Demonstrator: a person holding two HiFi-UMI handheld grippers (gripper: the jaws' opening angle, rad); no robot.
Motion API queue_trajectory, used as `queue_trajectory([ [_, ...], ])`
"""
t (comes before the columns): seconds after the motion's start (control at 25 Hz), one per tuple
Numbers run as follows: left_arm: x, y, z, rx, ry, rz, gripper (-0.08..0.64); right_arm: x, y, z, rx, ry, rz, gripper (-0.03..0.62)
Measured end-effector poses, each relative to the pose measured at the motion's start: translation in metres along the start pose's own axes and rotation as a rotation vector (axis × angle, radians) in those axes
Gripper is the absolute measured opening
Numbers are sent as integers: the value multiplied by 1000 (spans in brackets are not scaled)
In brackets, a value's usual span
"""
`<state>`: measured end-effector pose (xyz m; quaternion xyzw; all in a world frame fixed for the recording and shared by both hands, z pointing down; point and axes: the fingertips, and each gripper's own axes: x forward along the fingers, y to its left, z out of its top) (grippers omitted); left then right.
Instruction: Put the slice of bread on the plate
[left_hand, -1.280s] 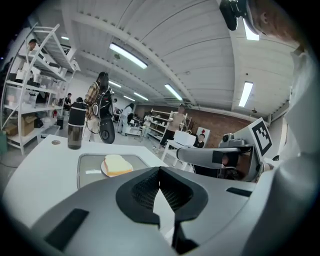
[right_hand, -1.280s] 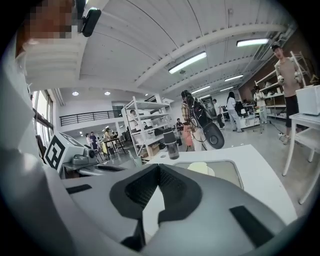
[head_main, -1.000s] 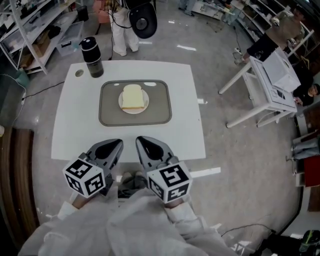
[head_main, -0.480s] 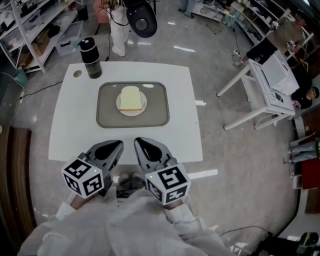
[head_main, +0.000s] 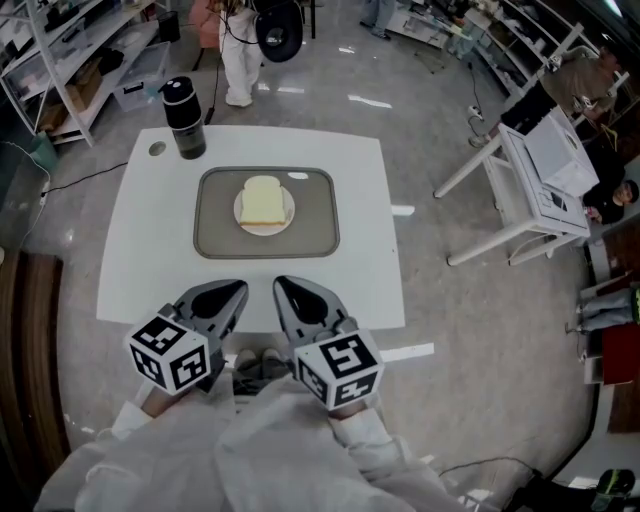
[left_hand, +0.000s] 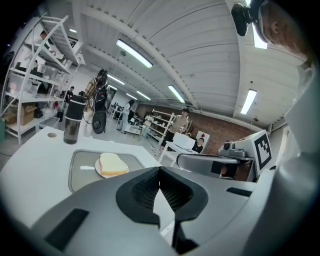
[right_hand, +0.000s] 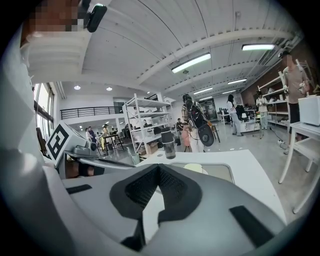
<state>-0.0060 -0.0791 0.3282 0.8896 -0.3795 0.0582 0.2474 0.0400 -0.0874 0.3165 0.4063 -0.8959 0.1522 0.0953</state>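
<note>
A pale slice of bread (head_main: 262, 200) lies on a small white plate (head_main: 241, 214) in the middle of a grey tray (head_main: 215, 240) on the white table (head_main: 150, 270). Both grippers hover side by side at the table's near edge, well short of the tray. My left gripper (head_main: 239, 287) is shut and holds nothing; my right gripper (head_main: 280, 284) is shut and holds nothing too. In the left gripper view the bread (left_hand: 112, 164) lies ahead on the left, beyond the shut left gripper (left_hand: 160, 169). The right gripper (right_hand: 159, 166) points toward the plate (right_hand: 194, 169).
A black bottle (head_main: 183, 117) stands at the table's far left corner, next to a small round disc (head_main: 157, 149). A person (head_main: 240, 60) stands behind the table. White furniture (head_main: 540, 180) is to the right, shelving (head_main: 70, 60) to the left.
Only the head view has shifted slightly. The bread, the plate and both grippers hold their places.
</note>
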Motion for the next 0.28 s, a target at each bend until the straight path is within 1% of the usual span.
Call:
queue_trajectory([
  [0.28, 2, 3, -2, 5, 12, -1, 9, 4, -1, 2, -3, 2, -2, 14],
])
